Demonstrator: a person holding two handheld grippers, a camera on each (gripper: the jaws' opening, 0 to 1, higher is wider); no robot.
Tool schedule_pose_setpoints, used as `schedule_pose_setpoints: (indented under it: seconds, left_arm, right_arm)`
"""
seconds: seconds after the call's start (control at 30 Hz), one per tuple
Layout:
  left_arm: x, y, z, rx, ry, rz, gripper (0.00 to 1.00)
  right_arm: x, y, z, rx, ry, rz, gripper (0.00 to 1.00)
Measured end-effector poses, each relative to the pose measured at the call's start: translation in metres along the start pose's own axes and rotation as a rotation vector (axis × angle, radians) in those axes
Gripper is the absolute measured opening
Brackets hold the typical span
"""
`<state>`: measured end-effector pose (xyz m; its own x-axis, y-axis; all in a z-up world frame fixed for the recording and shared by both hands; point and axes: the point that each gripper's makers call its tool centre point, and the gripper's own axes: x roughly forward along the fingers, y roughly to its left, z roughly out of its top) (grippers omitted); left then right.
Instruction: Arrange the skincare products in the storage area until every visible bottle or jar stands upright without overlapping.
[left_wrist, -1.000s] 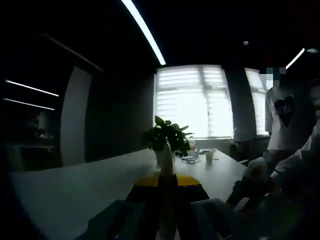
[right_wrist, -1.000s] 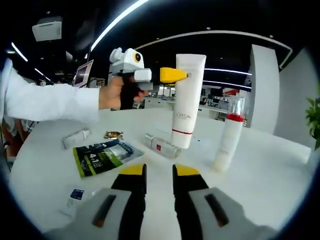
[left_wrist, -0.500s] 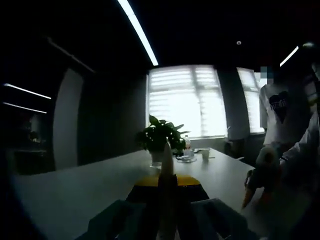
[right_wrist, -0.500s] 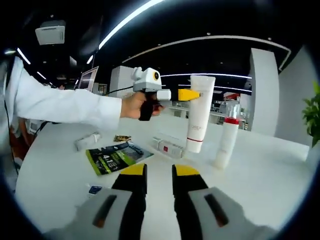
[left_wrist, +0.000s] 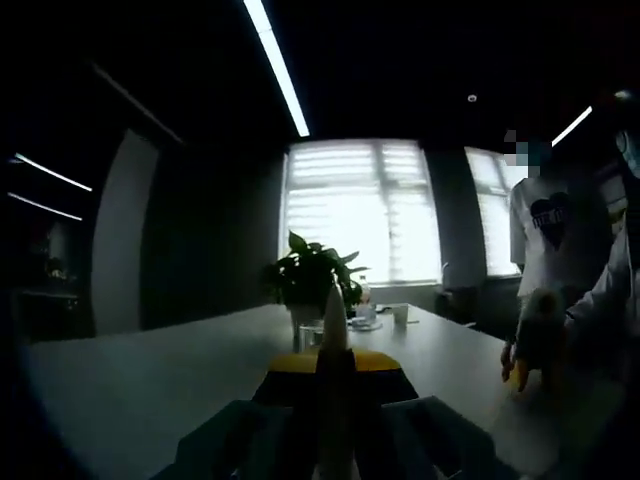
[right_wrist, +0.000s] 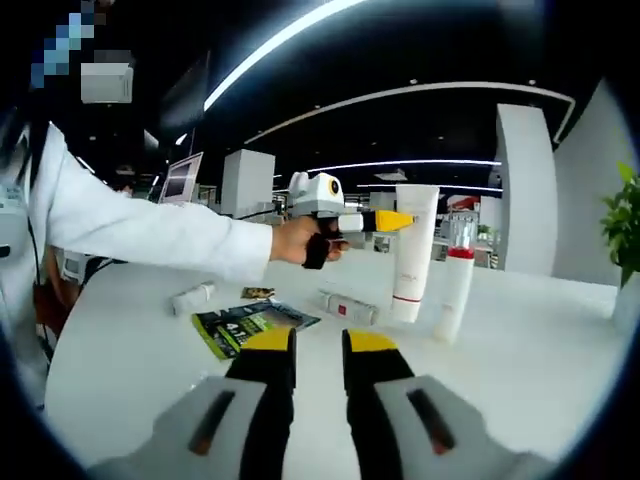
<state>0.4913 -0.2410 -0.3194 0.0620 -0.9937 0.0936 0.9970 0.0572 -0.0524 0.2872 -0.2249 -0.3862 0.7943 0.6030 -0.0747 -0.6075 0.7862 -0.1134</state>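
The right gripper view shows the left gripper (right_wrist: 398, 220) clamped on the upright white tube (right_wrist: 412, 255), standing on the table (right_wrist: 520, 350) beside an upright red-collared bottle (right_wrist: 452, 290). A small tube (right_wrist: 348, 307) lies flat, apparently crosswise. The right gripper (right_wrist: 318, 345) hovers with jaws slightly parted, grasping nothing.

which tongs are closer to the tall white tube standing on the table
Left. The left tongs are shut on the tall white tube near its top, holding it upright. The right tongs hang back over the white table, apart from it.
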Motion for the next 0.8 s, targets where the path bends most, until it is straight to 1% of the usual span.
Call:
schedule_pose_setpoints:
  seconds: [0.17,0.33,0.6,0.8]
  left_arm:
    - [0.003,0.005,-0.003,-0.001,0.004,-0.011,0.04]
    - [0.004,0.0,-0.003,-0.02,-0.018,-0.018,0.04]
    - [0.011,0.004,-0.008,-0.02,-0.021,-0.031,0.04]
    - [0.013,0.007,-0.012,-0.021,-0.025,-0.036,0.04]
  right_arm:
    - [-0.003,0.001,0.004,-0.005,-0.019,0.007,0.17]
    - [-0.003,0.001,0.004,-0.003,-0.021,0.01,0.16]
    - [-0.005,0.003,0.011,-0.003,-0.044,0.017,0.16]
    - [-0.005,0.005,0.011,-0.001,-0.052,0.024,0.15]
